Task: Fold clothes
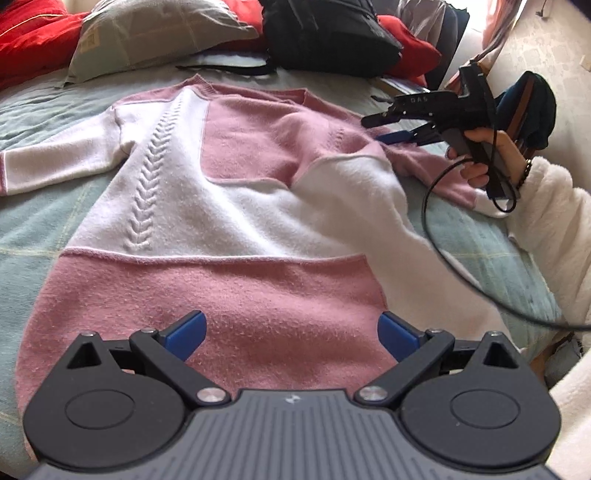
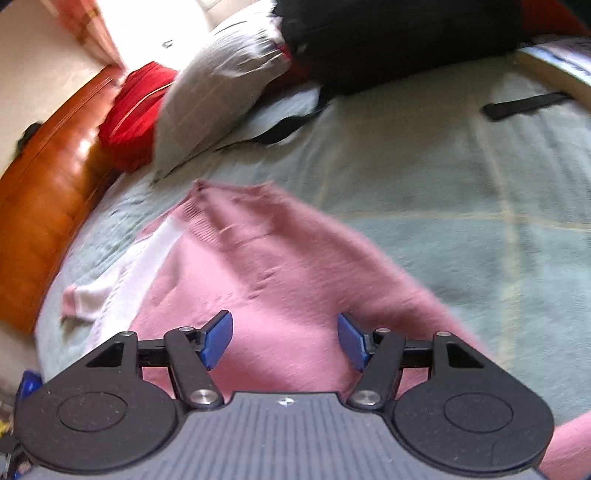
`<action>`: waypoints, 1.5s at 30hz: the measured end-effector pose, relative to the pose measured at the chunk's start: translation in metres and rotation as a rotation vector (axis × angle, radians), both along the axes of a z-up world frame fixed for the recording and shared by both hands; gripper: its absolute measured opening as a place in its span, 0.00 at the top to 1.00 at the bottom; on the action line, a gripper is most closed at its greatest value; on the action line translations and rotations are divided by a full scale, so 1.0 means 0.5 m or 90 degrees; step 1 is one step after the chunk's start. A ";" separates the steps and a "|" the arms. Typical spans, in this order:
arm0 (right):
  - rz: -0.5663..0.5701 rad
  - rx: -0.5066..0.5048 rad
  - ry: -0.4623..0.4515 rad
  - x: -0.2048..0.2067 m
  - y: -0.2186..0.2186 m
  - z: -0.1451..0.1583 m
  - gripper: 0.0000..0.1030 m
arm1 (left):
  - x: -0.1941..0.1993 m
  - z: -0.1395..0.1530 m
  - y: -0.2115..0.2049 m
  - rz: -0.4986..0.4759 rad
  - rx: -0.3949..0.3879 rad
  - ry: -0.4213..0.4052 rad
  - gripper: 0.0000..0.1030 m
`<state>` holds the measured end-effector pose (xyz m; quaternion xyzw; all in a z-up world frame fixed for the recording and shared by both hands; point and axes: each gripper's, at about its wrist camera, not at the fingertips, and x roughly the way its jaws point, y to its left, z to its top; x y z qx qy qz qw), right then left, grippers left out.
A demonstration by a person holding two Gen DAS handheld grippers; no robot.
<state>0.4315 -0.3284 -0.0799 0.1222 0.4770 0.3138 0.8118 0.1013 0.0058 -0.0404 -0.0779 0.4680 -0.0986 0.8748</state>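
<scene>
Bedroom in a home: bed with pale green cover; grey pillow; polished wooden headboard; curtain.

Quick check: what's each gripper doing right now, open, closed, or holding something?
Left gripper: open, nothing held, above the sweater hem.
Right gripper: open, nothing held, above the sweater's pink shoulder.

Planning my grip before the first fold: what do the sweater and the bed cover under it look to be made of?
Sweater: a soft, fuzzy knit, probably wool or acrylic; fine fibres stand off the surface and a cable pattern runs down the white panel. Bed cover: a pale green woven checked fabric, matte, likely cotton, faintly nubby.
</scene>
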 end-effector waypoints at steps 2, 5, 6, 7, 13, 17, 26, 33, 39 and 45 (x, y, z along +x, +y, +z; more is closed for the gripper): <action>-0.019 -0.005 -0.003 0.013 -0.007 0.003 0.36 | 0.004 -0.005 -0.002 0.004 0.007 0.004 0.04; -0.032 -0.003 -0.014 0.028 -0.016 0.018 0.35 | 0.005 -0.010 -0.009 -0.007 0.017 0.001 0.04; -0.027 -0.001 -0.023 0.030 -0.018 0.026 0.33 | 0.005 -0.011 -0.012 -0.014 0.019 -0.003 0.04; -0.021 0.003 -0.030 0.032 -0.019 0.033 0.32 | 0.006 -0.012 -0.015 -0.021 0.019 -0.006 0.04; 0.015 0.021 -0.015 0.093 -0.023 0.028 0.32 | 0.017 -0.020 -0.027 -0.033 0.008 -0.010 0.04; 0.032 0.043 0.034 0.125 -0.038 -0.011 0.33 | 0.017 -0.028 -0.023 -0.024 0.003 -0.004 0.04; 0.094 0.197 0.125 0.156 -0.046 -0.083 0.35 | 0.036 -0.031 -0.033 -0.027 0.011 0.003 0.04; 0.115 0.171 0.133 0.162 -0.018 -0.081 0.47 | 0.036 -0.032 -0.046 -0.035 0.010 0.002 0.04; 0.108 0.170 0.147 0.127 -0.047 -0.104 0.84 | 0.035 -0.036 -0.041 -0.029 0.009 0.007 0.04; 0.085 0.039 0.035 0.108 0.010 -0.050 0.88 | 0.025 -0.029 -0.039 -0.027 0.013 0.005 0.04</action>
